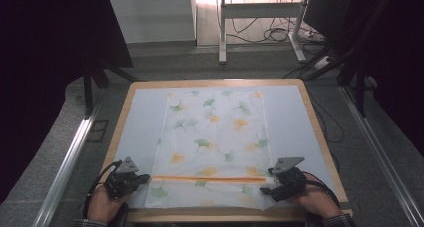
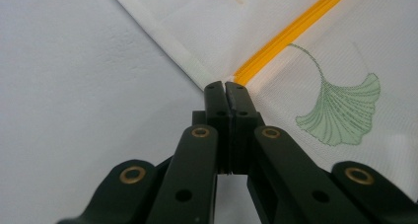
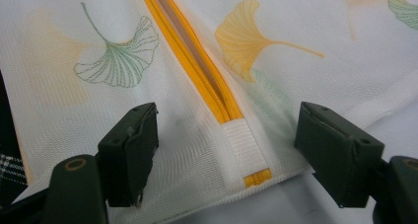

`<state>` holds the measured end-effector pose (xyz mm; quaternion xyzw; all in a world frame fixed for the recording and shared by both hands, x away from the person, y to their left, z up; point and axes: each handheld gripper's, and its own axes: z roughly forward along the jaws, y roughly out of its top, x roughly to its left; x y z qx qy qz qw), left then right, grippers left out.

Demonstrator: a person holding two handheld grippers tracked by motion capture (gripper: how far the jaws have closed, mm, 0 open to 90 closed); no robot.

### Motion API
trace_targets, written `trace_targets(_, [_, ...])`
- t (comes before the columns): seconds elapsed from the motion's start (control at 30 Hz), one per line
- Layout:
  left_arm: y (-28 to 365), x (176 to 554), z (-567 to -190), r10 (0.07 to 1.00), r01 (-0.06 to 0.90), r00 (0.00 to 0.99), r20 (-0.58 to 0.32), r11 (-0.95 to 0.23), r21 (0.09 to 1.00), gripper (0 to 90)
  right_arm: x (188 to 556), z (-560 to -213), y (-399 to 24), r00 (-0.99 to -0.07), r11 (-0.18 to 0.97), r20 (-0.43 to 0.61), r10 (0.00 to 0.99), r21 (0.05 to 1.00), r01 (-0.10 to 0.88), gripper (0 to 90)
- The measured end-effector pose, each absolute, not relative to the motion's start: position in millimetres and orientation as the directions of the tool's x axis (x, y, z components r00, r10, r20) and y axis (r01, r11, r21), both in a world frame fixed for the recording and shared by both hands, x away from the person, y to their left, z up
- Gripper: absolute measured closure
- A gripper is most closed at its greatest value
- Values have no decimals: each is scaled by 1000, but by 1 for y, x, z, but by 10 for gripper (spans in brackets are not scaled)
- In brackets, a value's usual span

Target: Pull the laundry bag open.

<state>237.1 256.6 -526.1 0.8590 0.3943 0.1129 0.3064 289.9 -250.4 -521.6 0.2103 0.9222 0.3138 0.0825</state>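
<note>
Grey carpet [image 1: 165,69], cabled desk legs [image 1: 222,32]

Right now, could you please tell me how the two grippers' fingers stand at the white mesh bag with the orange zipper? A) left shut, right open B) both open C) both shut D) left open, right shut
A: the left gripper has its fingers pressed together at the orange zipper's end on the white mesh bag, while the right gripper is spread wide.

1. No readable text, label, brand, number or sign appears in any of the three views.
2. The mesh bag [image 1: 215,142] carries ginkgo-leaf prints only, no lettering.
</note>
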Motion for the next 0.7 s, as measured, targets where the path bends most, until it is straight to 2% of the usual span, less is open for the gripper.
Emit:
trace_targets(0.43, [259,239,-527,737,621,670,-82,-497,605,885,290,-522,-251,-896,709,-21,444,619,337,241])
trace_targets(0.53, [260,238,-527,742,616,666,-76,-490,616,847,289,-522,-250,-896,712,-24,444,616,337,239])
trace_targets(0.63, [262,238,-527,752,621,655,-80,-474,625,756,289,-521,-249,-896,716,-29,442,614,333,233])
trace_targets(0.7, [264,238,-526,759,622,645,-87,-455,637,650,289,-521,-249,-898,719,-31,439,611,331,229])
